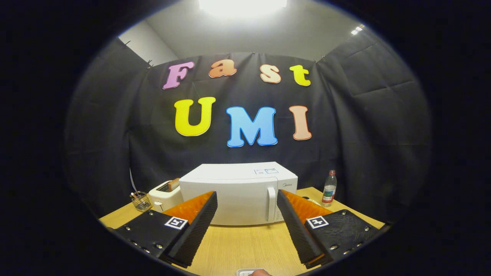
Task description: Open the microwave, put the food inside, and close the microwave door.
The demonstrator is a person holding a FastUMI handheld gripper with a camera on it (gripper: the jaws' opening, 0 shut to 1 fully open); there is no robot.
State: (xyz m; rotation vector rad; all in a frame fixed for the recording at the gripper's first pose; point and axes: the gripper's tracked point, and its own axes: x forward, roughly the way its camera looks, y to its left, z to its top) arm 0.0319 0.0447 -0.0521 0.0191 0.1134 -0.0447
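Jaws spread wide, empty, before one closed microwave (238, 193), one toaster (165, 195), one bottle (329, 188).

1. A light wooden bench (238, 245) carries everything.
2. A white microwave (238, 195), door shut, sits at the back.
3. Beside it: a toaster (165, 195) and a small wire basket (141, 201).
4. On the microwave's other side stands a bottle (329, 188).

We are seeing a boxy white microwave (238, 193) with a white handle, sitting on a pale wood-grain table (245, 245). Left of it, a cream toaster (165, 195) and a dark wire-mesh basket (141, 201). Right, a clear plastic bottle (329, 188) showing a red cap and a red-and-white label.
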